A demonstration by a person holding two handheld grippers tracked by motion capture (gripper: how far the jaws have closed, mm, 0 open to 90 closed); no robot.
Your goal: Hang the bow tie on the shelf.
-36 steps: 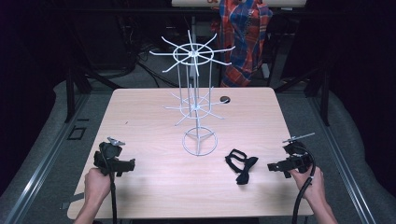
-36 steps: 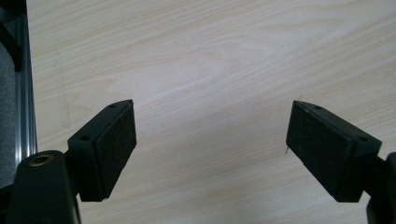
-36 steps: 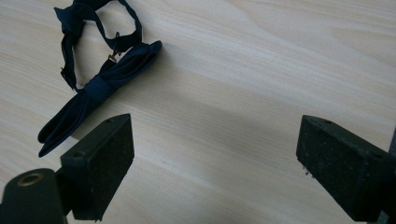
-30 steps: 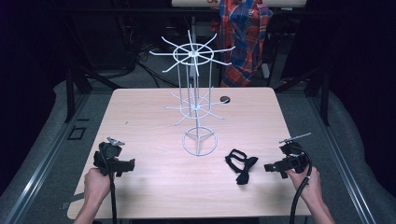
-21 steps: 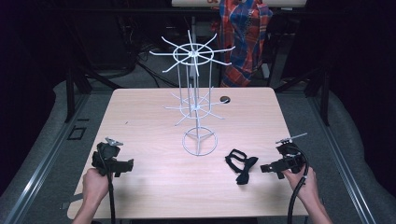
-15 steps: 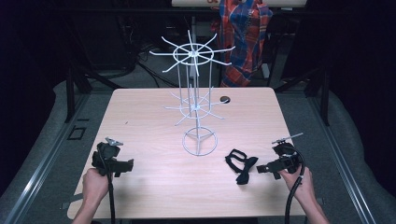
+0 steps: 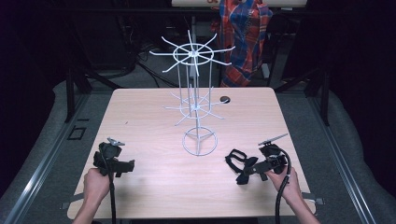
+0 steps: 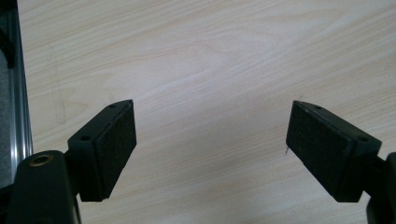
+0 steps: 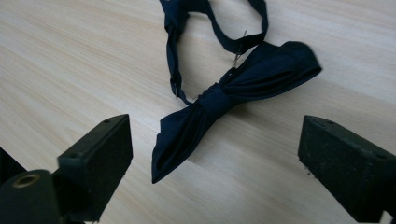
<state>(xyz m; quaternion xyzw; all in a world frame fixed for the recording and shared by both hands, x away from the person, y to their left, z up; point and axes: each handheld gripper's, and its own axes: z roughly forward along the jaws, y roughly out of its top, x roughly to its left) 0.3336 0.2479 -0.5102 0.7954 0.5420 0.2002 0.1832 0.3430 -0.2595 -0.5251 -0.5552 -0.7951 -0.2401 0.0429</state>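
Dark navy cloth, a bow tie [image 9: 233, 95] with its strap [image 9: 219, 28] looped behind it, is seen lying flat on the pale wood table [image 7: 154, 116], toward the near right part of the top. In the right gripper view the bow sits between and just beyond the two black pads [image 9: 100, 163], which are spread wide with nothing held; no pad is touching the cloth. In the high view the right gripper [image 7: 254, 169] is held low by the right hand [image 7: 287, 179], just beside the bow tie [image 7: 240, 164] on its right.

The left gripper [image 8: 210, 154] is likewise spread wide over bare wood, nothing gripped. In the high view it [image 7: 112, 161] is held by the left hand [image 7: 95, 183] near the front left corner, well apart from the bow tie.

The far end of the strap loop is cut off by the top of the right gripper view, and a small metal clasp [image 9: 239, 49] on it is only faintly made out. Whether the gripper pads rest on the table cannot be told.

A white wire display stand [image 7: 196, 100] with radiating arms is set on a ring base near the table's middle, beyond and left of the bow tie. A small dark round spot [image 7: 225, 99] is seen near the far edge. Open tabletop is left between the two grippers; a metal rail [image 8: 18, 93] borders the left edge. A plaid garment [image 7: 243, 32] hangs beyond the table.
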